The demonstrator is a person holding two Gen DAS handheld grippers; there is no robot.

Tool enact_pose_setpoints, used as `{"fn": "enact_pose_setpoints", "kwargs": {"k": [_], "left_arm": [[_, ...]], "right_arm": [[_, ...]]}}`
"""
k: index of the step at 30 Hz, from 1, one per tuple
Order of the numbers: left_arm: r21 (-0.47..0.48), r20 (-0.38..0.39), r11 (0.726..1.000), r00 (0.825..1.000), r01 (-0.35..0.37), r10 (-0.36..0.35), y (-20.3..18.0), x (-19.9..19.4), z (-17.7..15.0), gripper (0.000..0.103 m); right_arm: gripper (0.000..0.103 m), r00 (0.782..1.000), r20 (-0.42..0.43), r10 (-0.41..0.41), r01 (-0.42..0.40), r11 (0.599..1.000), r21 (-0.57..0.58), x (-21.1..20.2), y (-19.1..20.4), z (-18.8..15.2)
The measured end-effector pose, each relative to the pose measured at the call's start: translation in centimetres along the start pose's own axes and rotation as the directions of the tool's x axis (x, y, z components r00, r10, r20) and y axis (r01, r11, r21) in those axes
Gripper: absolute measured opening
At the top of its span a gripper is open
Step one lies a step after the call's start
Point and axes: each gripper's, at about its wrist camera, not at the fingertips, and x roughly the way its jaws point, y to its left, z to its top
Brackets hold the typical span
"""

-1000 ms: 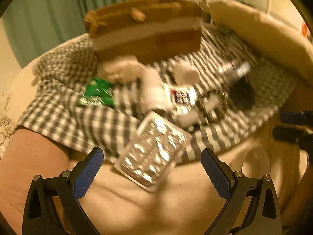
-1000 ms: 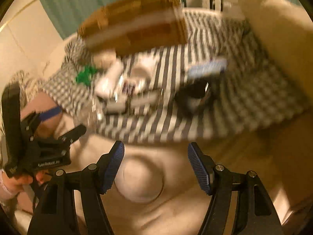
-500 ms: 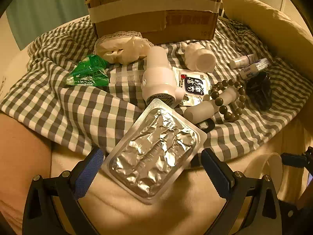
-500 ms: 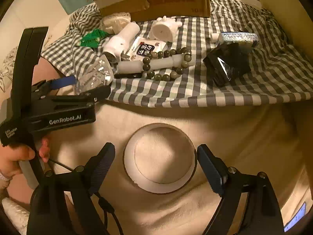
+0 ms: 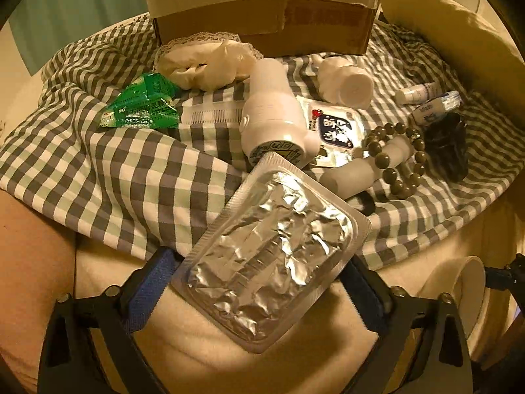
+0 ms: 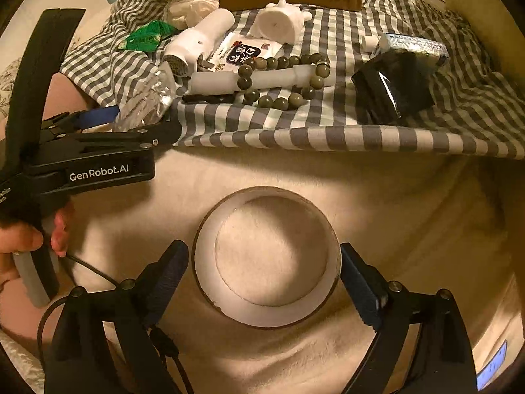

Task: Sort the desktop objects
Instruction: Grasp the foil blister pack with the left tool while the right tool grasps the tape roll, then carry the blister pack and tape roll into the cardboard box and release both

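Observation:
A silver foil blister pack (image 5: 265, 256) lies at the checked cloth's near edge, between the fingers of my left gripper (image 5: 254, 282), which stands open around it; it also shows in the right wrist view (image 6: 144, 98). My right gripper (image 6: 264, 279) is open around a white tape roll (image 6: 265, 256) lying flat on the cream blanket. On the cloth (image 5: 98, 164) lie a green packet (image 5: 141, 108), a white bottle (image 5: 272, 115), a bead bracelet (image 6: 282, 78), a snack sachet (image 6: 242, 51) and a black bundle (image 6: 390, 85).
A taped cardboard box (image 5: 262, 10) stands at the back of the cloth. A crumpled white lace cloth (image 5: 203, 62) lies before it. A cream pillow (image 5: 459, 42) is at the right. Small tubes (image 5: 426, 101) lie near the black bundle.
Both grippers have moved forward and down. My left gripper's fingers now flank the blister pack. My right gripper's fingers now flank the tape roll.

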Motion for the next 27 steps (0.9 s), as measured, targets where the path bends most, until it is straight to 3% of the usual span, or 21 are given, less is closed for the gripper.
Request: {"fn": "enact_pose_setpoints", "kwargs": {"k": [2, 5, 9, 21, 27], "left_arm": [[0.016, 0.018, 1.000, 1.000, 0.009, -0.009, -0.2, -0.5, -0.1, 0.093], [0.045, 0.018, 0.999, 0.999, 0.026, -0.027, -0.7, -0.7, -0.3, 0.081], [0.059, 0.022, 0.997, 0.998, 0.054, -0.055, -0.9, -1.0, -0.2, 0.074], [0.054, 0.063, 0.994, 0.993, 0.099, -0.102, -1.3, -3.1, 0.0, 0.071], [0.059, 0.096, 0.992, 0.989, 0.110, -0.115, -1.9, -5.0, 0.2, 0.071]], "right_arm": [[0.085, 1.000, 0.008, -0.007, 0.007, 1.000, -0.005, -0.1, 0.0, -0.1], [0.084, 1.000, 0.008, -0.006, 0.006, 1.000, -0.006, -0.1, -0.2, -0.2], [0.084, 1.000, 0.013, -0.006, 0.006, 1.000, -0.011, -0.4, -0.1, -0.4], [0.084, 0.998, 0.055, -0.005, 0.007, 0.999, -0.041, -1.4, 0.6, -0.3], [0.084, 0.993, 0.119, 0.008, -0.001, 0.998, -0.056, -3.5, 1.2, -0.1]]}}
